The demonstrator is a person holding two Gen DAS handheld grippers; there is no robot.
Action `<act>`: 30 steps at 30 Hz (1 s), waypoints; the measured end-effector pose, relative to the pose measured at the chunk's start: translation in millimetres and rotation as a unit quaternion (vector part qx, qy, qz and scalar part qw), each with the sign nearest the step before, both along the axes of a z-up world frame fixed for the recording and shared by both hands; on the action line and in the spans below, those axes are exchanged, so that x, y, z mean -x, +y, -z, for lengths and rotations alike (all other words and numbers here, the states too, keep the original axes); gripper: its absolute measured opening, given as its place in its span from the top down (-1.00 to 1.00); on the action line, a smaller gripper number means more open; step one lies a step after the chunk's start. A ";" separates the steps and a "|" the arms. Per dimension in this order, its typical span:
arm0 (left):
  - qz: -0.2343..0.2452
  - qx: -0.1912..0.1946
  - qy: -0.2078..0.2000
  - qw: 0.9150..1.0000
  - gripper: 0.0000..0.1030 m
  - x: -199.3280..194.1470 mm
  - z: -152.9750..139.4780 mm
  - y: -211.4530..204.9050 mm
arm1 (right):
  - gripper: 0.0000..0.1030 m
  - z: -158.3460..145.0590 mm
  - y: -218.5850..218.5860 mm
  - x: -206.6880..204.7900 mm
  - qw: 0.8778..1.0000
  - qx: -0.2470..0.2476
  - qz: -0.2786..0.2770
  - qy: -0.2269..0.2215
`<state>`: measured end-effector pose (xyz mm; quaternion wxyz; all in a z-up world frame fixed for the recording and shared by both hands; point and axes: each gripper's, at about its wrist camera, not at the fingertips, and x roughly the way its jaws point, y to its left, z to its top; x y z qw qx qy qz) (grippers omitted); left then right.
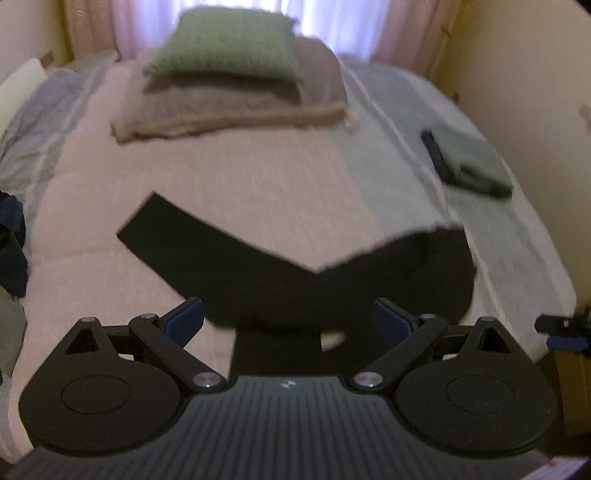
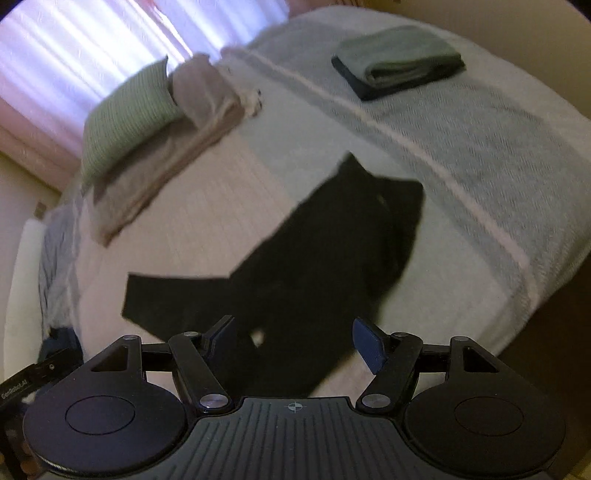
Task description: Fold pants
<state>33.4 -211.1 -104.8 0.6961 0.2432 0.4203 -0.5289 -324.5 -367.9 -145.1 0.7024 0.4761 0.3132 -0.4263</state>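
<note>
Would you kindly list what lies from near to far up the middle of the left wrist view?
Open left tongs → black pants spread in a V → bare stretch of pale pink quilted bedspread → folded taupe blanket → green knitted cushion on top of it → pink curtains.

Your pants (image 1: pixel 280 273) (image 2: pixel 314 258): black, plain, no visible detail on the fabric (frames are blurred). They lie flat and unfolded on the bed, spread in a V. In your left wrist view one leg runs up-left to a square-cut hem, and the other runs right into a broader, rounded dark mass. In your right wrist view one leg reaches left, while the wider part stretches up-right to a pointed corner.
</note>
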 end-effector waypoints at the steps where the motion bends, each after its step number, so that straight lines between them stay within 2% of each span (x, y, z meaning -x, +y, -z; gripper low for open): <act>1: 0.005 -0.010 -0.005 1.000 -0.87 2.9 4.1 -1.1 | -0.30 3.8 4.2 -4.1 1.000 -0.001 -0.007 0.005; 3: 0.013 -0.031 -0.016 0.999 -0.87 7.4 12.0 2.0 | -0.30 12.5 6.4 -18.2 1.000 0.002 -0.021 0.014; 5: 0.016 -0.043 -0.020 0.999 -0.87 4.0 12.5 9.1 | -0.30 17.7 32.0 -27.3 0.999 0.010 -0.032 0.026; 7: 0.016 -0.044 -0.022 0.999 -0.87 -0.8 15.5 12.0 | -0.30 11.2 53.8 -32.4 0.997 0.019 -0.050 0.049; 10: 0.010 -0.049 -0.027 0.998 -0.87 -8.1 14.8 22.8 | -0.30 26.9 73.1 -56.3 0.994 0.028 -0.066 0.079; 17: 0.009 -0.059 -0.022 0.998 -0.87 -28.8 10.2 65.4 | -0.30 26.9 116.9 -84.4 0.990 0.024 -0.099 0.097; 24: 0.021 -0.080 -0.011 0.997 -0.87 -39.5 25.7 98.4 | -0.30 33.9 169.9 -90.7 0.987 0.014 -0.106 0.118; 30: 0.012 -0.096 -0.007 0.995 -0.86 -43.5 39.3 114.4 | -0.30 42.4 186.5 -84.5 0.987 -0.001 -0.100 0.125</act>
